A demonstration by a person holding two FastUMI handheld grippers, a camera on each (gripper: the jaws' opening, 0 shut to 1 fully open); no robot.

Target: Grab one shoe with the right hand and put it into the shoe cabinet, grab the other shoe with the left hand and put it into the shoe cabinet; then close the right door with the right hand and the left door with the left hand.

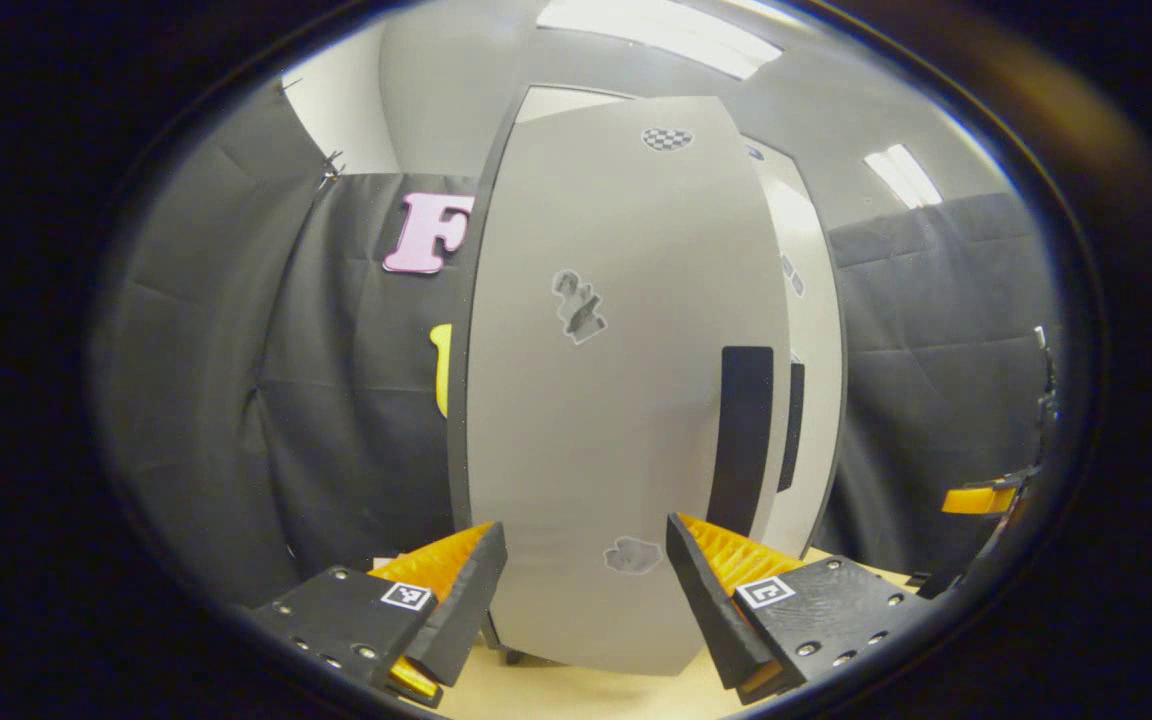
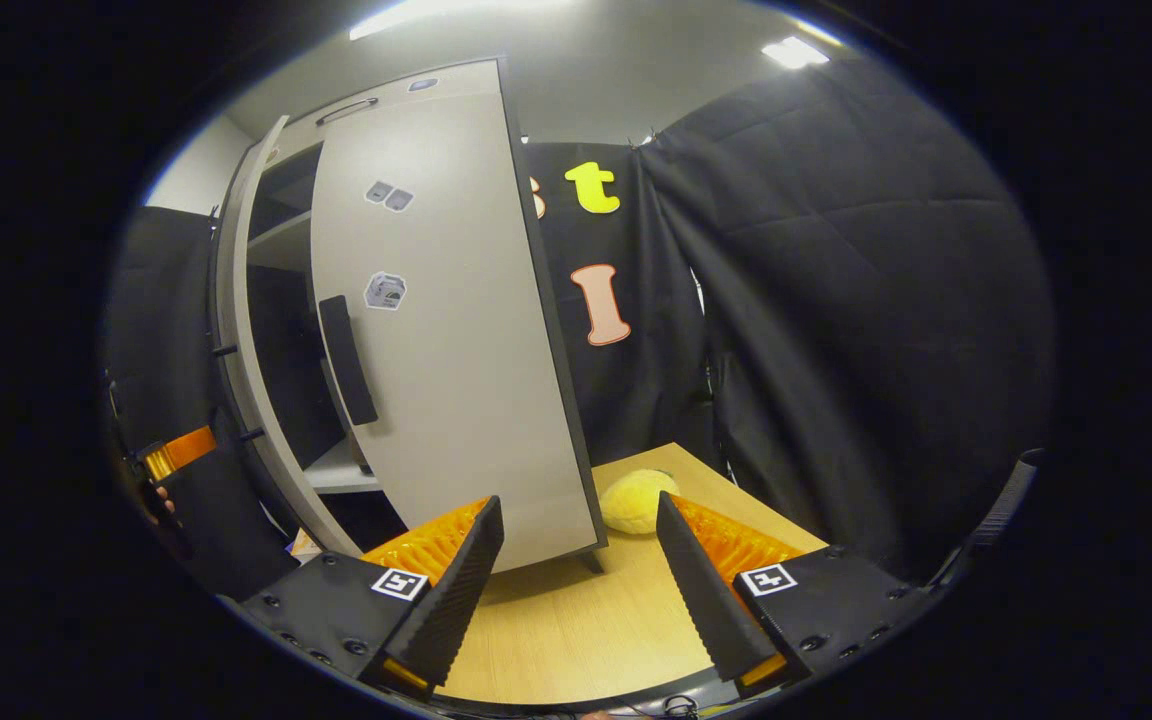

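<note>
The grey left door (image 1: 616,400) of the shoe cabinet stands close in front of my left gripper (image 1: 584,540), which is open with nothing between its fingers. The door's black handle (image 1: 744,440) runs along its right edge, and the right door (image 1: 818,330) shows just behind. In the right gripper view the right door (image 2: 446,340) stands partly open with its black handle (image 2: 348,362) facing me. My right gripper (image 2: 576,510) is open and empty, low over the table by the door's lower corner. Between the two doors I see the dark interior and a pale shelf (image 2: 341,470).
A yellow soft object (image 2: 636,500) lies on the wooden table (image 2: 576,620) just right of the right door's bottom corner. The left door's edge (image 2: 236,340) and the left gripper (image 2: 176,452) show at the far left. Black cloth walls close in on all sides.
</note>
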